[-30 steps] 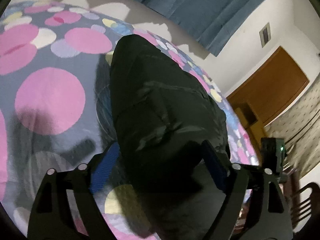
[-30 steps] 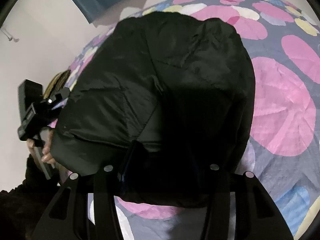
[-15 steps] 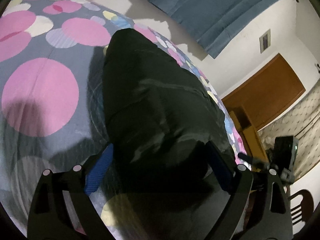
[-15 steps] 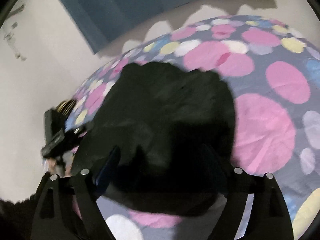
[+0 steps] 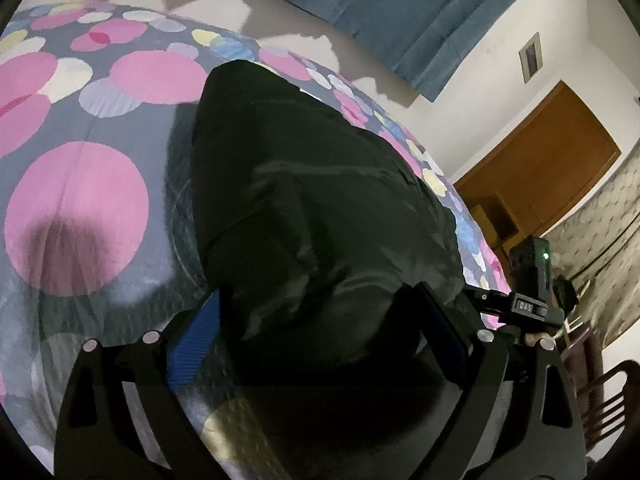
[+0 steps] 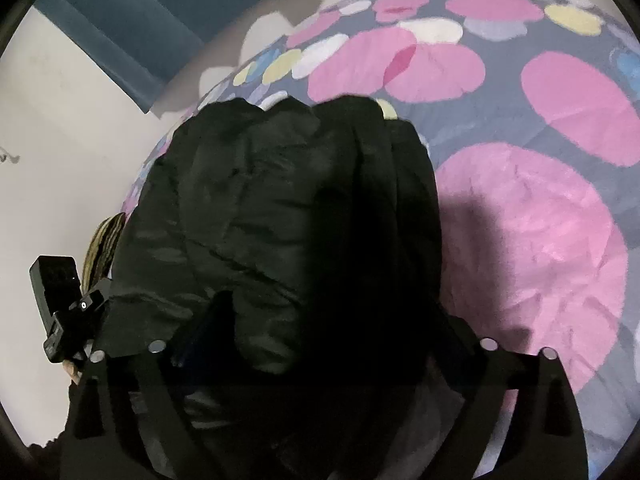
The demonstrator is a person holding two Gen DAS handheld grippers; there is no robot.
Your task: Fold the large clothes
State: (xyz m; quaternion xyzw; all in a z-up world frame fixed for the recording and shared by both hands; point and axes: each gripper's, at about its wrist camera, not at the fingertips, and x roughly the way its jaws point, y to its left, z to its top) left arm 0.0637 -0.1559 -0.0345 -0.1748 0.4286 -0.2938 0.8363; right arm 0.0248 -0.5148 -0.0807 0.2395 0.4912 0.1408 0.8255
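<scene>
A large black puffy jacket (image 5: 304,216) lies folded in a thick bundle on the bed; it also fills the right wrist view (image 6: 288,216). My left gripper (image 5: 316,324) is open, its blue-padded fingers (image 5: 196,340) wide apart on either side of the jacket's near end. My right gripper (image 6: 320,340) is open too, its fingers (image 6: 200,332) spread around the jacket's near edge. Neither pinches the cloth. The right gripper's body (image 5: 532,292) shows at the right of the left wrist view, and the left gripper's body (image 6: 64,312) at the left of the right wrist view.
The bed has a grey cover with pink, yellow and white circles (image 5: 80,208), also in the right wrist view (image 6: 532,248). Blue curtains (image 5: 400,12) hang behind. A brown wooden door (image 5: 552,168) and a chair (image 5: 600,392) stand beyond the bed's right side.
Both grippers have shifted slightly around the jacket's near end; the right one rose and came back closer. The jaws stay open and the jacket lies in the same place.
</scene>
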